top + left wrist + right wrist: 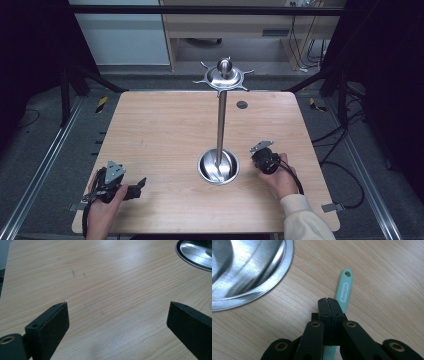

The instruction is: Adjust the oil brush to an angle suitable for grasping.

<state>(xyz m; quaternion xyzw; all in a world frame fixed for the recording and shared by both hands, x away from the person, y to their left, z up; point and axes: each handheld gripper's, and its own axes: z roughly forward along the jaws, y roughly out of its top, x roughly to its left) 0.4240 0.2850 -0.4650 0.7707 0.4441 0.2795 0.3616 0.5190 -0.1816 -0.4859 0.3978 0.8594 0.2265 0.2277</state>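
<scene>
Both jaws of the right gripper [328,300] pinch the mint-green plastic utensil handle [344,291] lying flat beside the steel stand's round base [249,272], so lift gently and level, while the left gripper [117,315] idles agape.

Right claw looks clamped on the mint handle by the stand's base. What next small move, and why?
Probably lift the right claw straight up a little: its jaws are shut on the mint handle, which lies flat on the table beside the steel base.
</scene>
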